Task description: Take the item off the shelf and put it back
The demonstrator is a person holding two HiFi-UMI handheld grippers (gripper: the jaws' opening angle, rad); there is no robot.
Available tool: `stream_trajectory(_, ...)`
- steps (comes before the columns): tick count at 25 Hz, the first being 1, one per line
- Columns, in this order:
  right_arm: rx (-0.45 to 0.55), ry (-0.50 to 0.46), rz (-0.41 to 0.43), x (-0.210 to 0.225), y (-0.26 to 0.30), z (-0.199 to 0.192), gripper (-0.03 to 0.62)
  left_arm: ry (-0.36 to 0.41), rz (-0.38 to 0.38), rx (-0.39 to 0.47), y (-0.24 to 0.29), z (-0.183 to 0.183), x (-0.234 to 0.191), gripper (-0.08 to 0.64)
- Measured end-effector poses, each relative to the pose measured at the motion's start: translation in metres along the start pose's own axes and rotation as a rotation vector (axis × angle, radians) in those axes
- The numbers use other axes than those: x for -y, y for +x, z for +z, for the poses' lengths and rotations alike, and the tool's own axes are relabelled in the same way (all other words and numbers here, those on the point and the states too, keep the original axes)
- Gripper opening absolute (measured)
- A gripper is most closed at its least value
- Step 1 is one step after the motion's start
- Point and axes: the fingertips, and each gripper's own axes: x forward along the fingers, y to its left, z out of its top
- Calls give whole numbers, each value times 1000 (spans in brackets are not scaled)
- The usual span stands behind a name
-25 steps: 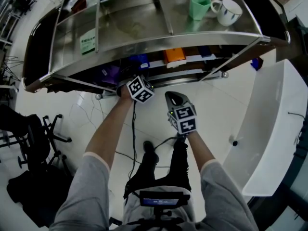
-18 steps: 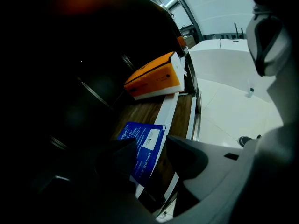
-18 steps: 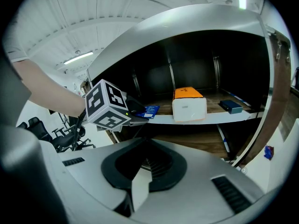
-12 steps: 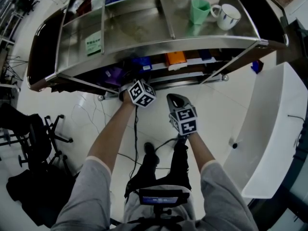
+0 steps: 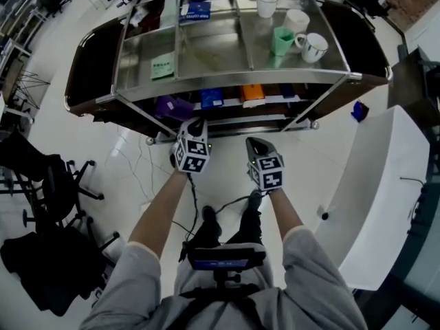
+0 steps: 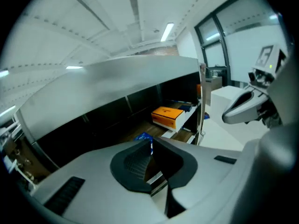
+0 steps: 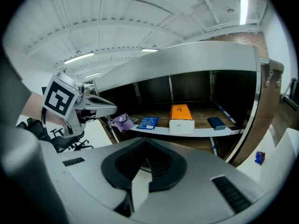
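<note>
A steel shelf unit [image 5: 227, 64] stands in front of me. Its lower shelf carries a purple item [image 5: 173, 106], a blue box [image 5: 211, 97], an orange box [image 5: 252, 92] and a small dark blue item [image 5: 287, 90]. My left gripper [image 5: 195, 124] hangs just in front of the lower shelf, near the purple item. Its jaws are closing, drawn almost together with nothing between them [image 6: 152, 146]. My right gripper [image 5: 256, 143] is held a little further back, facing the orange box [image 7: 181, 114], shut and empty [image 7: 145, 160].
On the top shelf stand a green cup [image 5: 282, 40], three white mugs [image 5: 314, 45], a green card [image 5: 163, 67] and a blue box [image 5: 198, 10]. A white counter [image 5: 375, 184] is at my right. A black chair [image 5: 41, 184] and floor cables lie to my left.
My left gripper has come back out from under the shelf's top edge toward me. The head view now takes in more of the shelf. The right gripper has hardly moved.
</note>
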Motion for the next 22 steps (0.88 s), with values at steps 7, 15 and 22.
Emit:
stream_trajectory(7, 35, -31, -21, -5, -39, 17, 9, -240, 16, 90, -92, 6, -29, 8)
stream_trajectory(15, 62, -46, -46, -11, -81, 19, 9, -311, 39, 133, -166, -19, -43, 8)
stream_trajectory(22, 94, -28, -56, -19, -110, 15, 9, -367, 62, 144, -208, -46, -51, 8)
